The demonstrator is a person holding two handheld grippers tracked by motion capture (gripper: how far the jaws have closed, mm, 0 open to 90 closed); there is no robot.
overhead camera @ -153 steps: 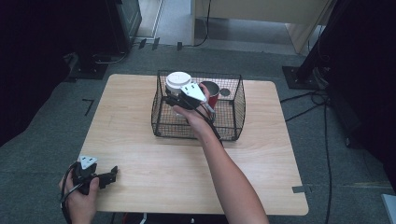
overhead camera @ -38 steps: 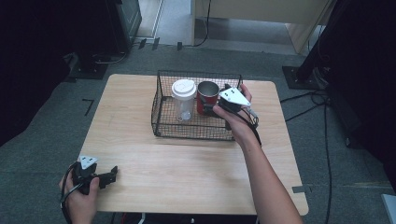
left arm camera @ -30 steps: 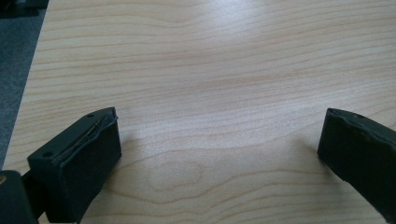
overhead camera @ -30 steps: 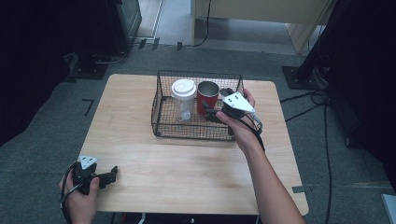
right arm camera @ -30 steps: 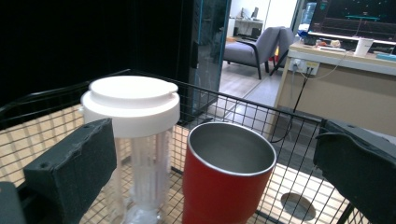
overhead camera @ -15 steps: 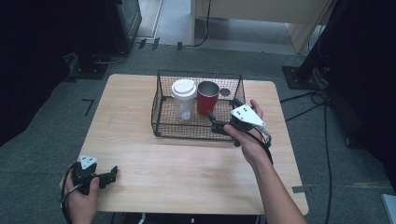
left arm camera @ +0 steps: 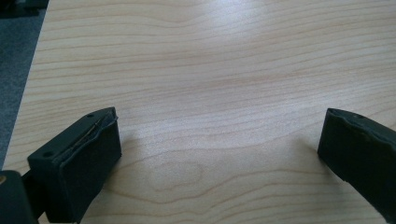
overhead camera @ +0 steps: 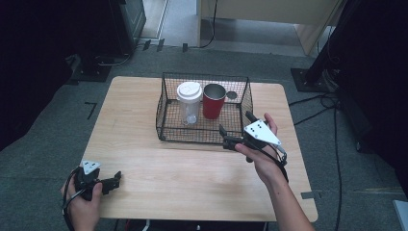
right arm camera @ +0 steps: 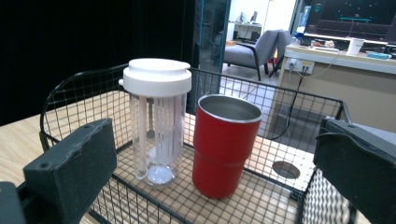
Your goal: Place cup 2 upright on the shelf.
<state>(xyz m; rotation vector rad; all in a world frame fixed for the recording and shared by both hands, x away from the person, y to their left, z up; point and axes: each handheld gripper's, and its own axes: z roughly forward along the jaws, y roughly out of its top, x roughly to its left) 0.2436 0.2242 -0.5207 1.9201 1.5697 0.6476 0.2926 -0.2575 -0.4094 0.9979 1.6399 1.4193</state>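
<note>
A black wire basket [overhead camera: 202, 131] stands at the middle of the wooden table [overhead camera: 192, 173]. Inside it, upright and side by side, are a clear tumbler with a white lid [overhead camera: 189, 100] and a red metal cup [overhead camera: 213, 102]. My right gripper [overhead camera: 235, 129] hovers open just outside the basket's near right corner, holding nothing. Its own view looks over the basket wall [right arm camera: 74, 93] at the tumbler [right arm camera: 156, 121] and the red cup [right arm camera: 224, 144]. My left gripper [overhead camera: 111, 181] rests open at the table's near left corner, its jaws wide over bare wood [left arm camera: 210, 84].
A round cable hole [overhead camera: 232, 95] lies in the tabletop under the basket's far right corner. Black stands and cables [overhead camera: 322, 103] sit on the grey floor around the table. The table's left edge [left arm camera: 28, 93] runs close to my left gripper.
My right gripper has drawn back from the red cup, out of the basket toward the near right corner, empty. The red cup stays standing beside the tumbler. My left gripper has not moved.
</note>
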